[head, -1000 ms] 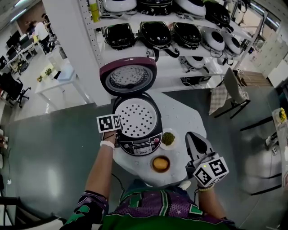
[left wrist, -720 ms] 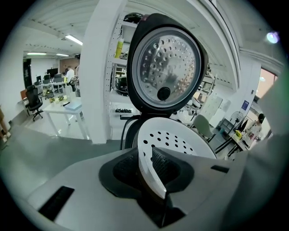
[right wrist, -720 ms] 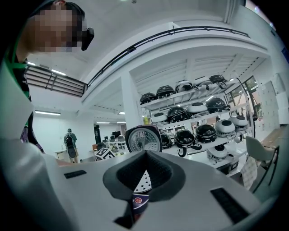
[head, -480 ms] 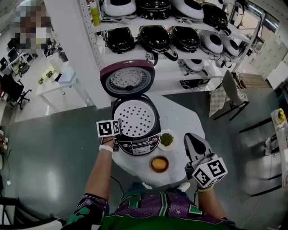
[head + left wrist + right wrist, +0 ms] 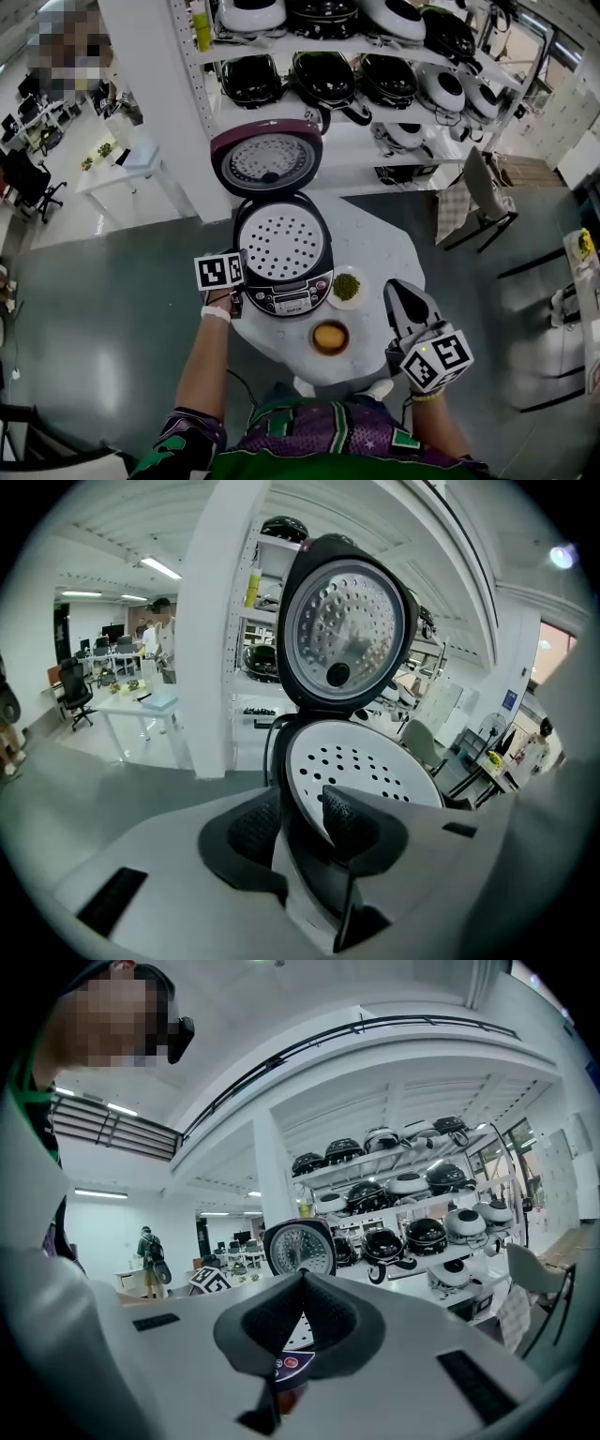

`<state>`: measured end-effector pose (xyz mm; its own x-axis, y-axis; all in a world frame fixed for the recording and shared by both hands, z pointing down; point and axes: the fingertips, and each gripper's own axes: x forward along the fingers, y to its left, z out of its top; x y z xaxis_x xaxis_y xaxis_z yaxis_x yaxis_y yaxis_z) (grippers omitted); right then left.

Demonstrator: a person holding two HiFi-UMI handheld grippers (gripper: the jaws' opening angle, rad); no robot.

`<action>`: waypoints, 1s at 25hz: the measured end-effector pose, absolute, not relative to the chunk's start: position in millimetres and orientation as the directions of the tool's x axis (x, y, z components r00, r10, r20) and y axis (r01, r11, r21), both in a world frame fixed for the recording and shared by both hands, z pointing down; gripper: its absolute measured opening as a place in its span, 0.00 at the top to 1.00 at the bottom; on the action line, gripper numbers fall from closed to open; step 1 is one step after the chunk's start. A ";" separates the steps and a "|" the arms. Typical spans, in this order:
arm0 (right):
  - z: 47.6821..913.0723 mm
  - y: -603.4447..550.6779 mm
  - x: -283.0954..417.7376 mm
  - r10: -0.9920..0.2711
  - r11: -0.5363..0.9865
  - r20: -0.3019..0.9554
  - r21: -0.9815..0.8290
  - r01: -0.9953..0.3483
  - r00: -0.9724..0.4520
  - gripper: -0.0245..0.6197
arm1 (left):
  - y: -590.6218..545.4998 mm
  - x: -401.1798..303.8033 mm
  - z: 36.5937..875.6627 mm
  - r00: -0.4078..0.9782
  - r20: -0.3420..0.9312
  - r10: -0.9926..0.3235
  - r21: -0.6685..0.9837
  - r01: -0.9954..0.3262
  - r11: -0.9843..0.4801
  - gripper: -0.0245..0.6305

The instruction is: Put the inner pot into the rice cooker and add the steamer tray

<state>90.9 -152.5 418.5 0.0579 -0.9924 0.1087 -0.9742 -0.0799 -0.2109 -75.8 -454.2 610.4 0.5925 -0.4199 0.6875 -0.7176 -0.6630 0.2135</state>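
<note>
The person wears a short-sleeved jersey (image 5: 319, 424). It is purple across the chest, with white and green stripes and a green panel nearer the camera. The left sleeve (image 5: 183, 436) is black with green and purple shapes. A white band (image 5: 217, 314) circles the left wrist and a yellowish band (image 5: 427, 396) circles the right. Two white shapes past the jersey look like shoe tips (image 5: 305, 385). In the right gripper view, a dark headset (image 5: 176, 1027) sits on the head above a green collar (image 5: 26, 1093).

Left tongs (image 5: 301, 812) tilted downward, jaws opening and pressing on nothing; right tongs (image 5: 299, 1318) level, jaws together
</note>
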 end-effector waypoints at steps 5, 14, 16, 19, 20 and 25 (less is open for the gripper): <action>418.7 -150.6 88.2 -0.992 -0.072 0.120 -0.210 -0.975 0.048 0.95 | -445.0 -93.9 601.2 0.636 0.645 -0.425 0.265 -0.707 -0.656 0.73; 401.3 -129.1 98.6 -0.994 -0.048 0.105 -0.182 -0.982 0.029 0.95 | -399.7 -132.0 553.4 0.700 0.509 -0.501 0.315 -0.693 -0.648 0.73; 399.0 -121.0 102.0 -0.995 -0.022 0.096 -0.184 -0.983 0.004 0.95 | -379.0 -136.6 541.6 0.716 0.471 -0.516 0.327 -0.685 -0.651 0.73; 391.7 -105.6 112.7 -0.996 0.008 0.089 -0.179 -0.984 -0.024 0.95 | -341.8 -137.5 522.4 0.733 0.413 -0.541 0.347 -0.676 -0.651 0.73; 386.9 -100.1 116.5 -0.996 0.016 0.087 -0.176 -0.984 -0.032 0.95 | -328.4 -137.6 516.4 0.736 0.398 -0.547 0.355 -0.674 -0.648 0.73; 368.1 -66.2 135.8 -0.993 0.059 0.088 -0.156 -0.986 -0.074 0.95 | -262.3 -139.9 496.5 0.727 0.384 -0.570 0.361 -0.686 -0.632 0.73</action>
